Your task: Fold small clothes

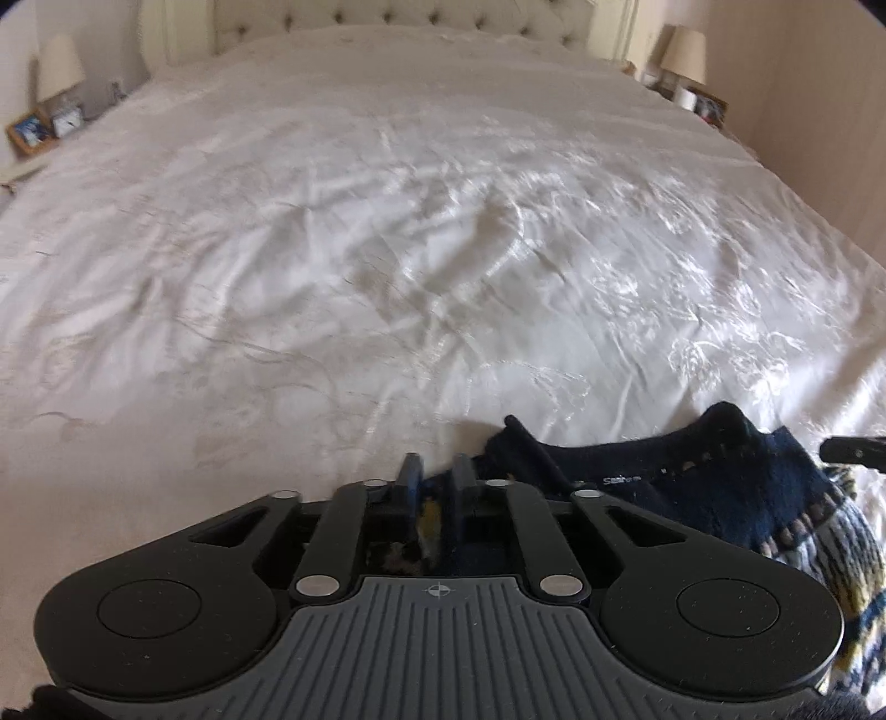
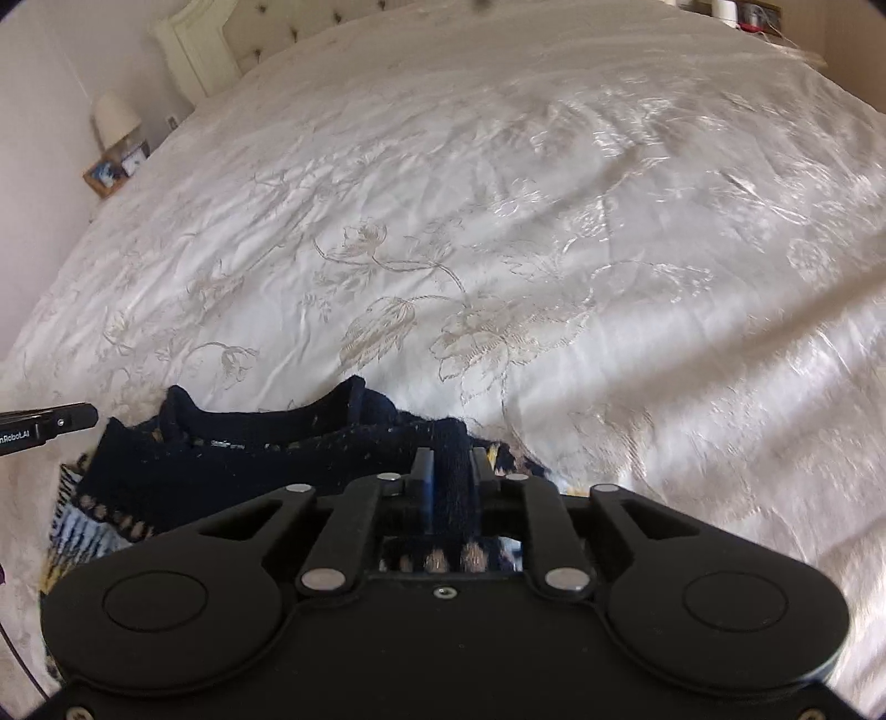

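The left hand-held gripper (image 1: 434,476) has its jaws drawn close together, with a strip of patterned knit fabric pinched between them. The right hand-held gripper (image 2: 449,471) is likewise nearly closed, with a dark navy fold of fabric clamped between its jaws. Both grip the same item: a small knitted sweater (image 1: 692,487), navy at the neckline and patterned in white, blue and yellow lower down. In the left wrist view the sweater extends from the left hand-held gripper toward the right edge of the frame, where the tip of the right hand-held gripper is visible beside the raised collar. In the right wrist view the sweater (image 2: 232,471) spans from the right hand-held gripper to the left edge, where part of the left hand-held gripper enters the frame just beside the shoulder. The neckline is stretched between the two grip points, and a small label is visible inside the collar. The sweater is located at the near edge of a bed (image 1: 387,249) covered with a white embroidered bedspread (image 2: 498,277), wrinkled across its middle. A tufted headboard (image 1: 398,22) stands at the far end, with a lamp (image 1: 58,63) on a nightstand at each side.
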Demonstrator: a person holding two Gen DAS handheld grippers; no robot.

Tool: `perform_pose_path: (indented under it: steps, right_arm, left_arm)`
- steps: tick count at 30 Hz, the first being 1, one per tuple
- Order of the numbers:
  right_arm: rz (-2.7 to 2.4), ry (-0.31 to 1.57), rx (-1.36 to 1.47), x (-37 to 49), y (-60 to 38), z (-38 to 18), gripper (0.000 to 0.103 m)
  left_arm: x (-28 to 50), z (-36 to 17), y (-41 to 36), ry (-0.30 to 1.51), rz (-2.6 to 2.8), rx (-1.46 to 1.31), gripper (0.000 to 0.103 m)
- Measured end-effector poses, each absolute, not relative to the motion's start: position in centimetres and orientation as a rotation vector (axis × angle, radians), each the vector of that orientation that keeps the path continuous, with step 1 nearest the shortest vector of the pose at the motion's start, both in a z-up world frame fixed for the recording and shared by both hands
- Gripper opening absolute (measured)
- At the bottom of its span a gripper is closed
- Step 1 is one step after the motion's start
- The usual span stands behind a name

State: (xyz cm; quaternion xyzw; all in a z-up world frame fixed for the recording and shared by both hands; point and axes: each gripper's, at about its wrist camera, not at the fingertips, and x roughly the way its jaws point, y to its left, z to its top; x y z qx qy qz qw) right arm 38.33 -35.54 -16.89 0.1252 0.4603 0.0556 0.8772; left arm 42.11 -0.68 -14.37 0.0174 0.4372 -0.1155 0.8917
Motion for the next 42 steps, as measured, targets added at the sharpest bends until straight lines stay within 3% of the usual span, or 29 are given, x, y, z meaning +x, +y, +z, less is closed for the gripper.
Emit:
perform_pose_path:
  steps: [2,3,5,9,21,35,42]
  right_arm:
    - [0.135,0.956,0.251,37.2,-35.2,-16.3,0.027]
    - [0.146,0.958,0.244,36.6,-35.0,-16.1,0.04]
    - [0.164,0.967,0.252,35.2,-34.6,-15.8,0.055]
    - [0.155,0.998,0.284,31.2,-34.6,-15.6,0.055]
    - [0.105,1.096,0.197,21.5,-36.6,-17.6,0.055]
    - [0.108,1.107,0.201,21.3,-35.0,-17.9,0.056]
    - [0.091,1.097,0.204,20.8,-34.5,-17.2,0.056]
  left_arm:
    - [40.6,-13.4,-0.6,0.887,-0.267,0.03,0.031]
    - [39.8,-13.0,-0.7,0.885,-0.286,0.034,0.031]
    - [37.7,-12.6,-0.9,0.891,-0.312,0.045,0.031]
    - [33.2,-13.1,-0.6,0.946,-0.331,0.019,0.04]
    - [24.1,-16.7,2.6,1.077,-0.283,0.028,0.04]
    - [23.9,-17.2,4.0,1.009,-0.222,-0.018,0.047]
    - [25.4,-19.5,3.8,1.112,-0.307,-0.029,0.05]
